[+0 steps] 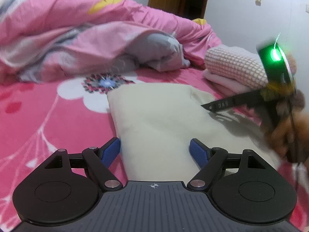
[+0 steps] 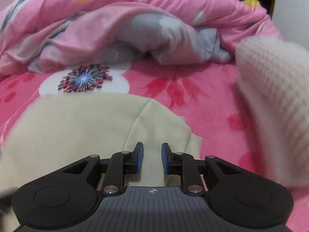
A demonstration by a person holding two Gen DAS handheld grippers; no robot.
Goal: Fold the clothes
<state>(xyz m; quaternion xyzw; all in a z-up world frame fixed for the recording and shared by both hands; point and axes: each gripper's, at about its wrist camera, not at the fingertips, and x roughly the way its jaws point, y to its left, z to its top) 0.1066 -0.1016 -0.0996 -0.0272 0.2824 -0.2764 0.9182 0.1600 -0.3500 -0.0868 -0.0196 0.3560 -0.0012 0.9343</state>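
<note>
A cream garment (image 1: 158,116) lies folded flat on the pink flowered bedsheet (image 1: 38,116). My left gripper (image 1: 154,150) hovers over its near end with the blue pads wide apart and nothing between them. In the left wrist view my right gripper comes in from the right, lit green, and one of its black fingers (image 1: 231,101) reaches low over the garment's far right corner. In the right wrist view the right gripper (image 2: 152,157) stands over the cream garment (image 2: 77,127) by a seam. Its pads are a narrow gap apart and pinch no cloth.
A folded stack of pink-and-white waffle knit (image 1: 235,65) sits to the right of the garment, close to the right gripper (image 2: 274,96). A crumpled pink quilt (image 1: 77,29) is heaped along the back of the bed. A hand (image 1: 285,135) holds the right gripper.
</note>
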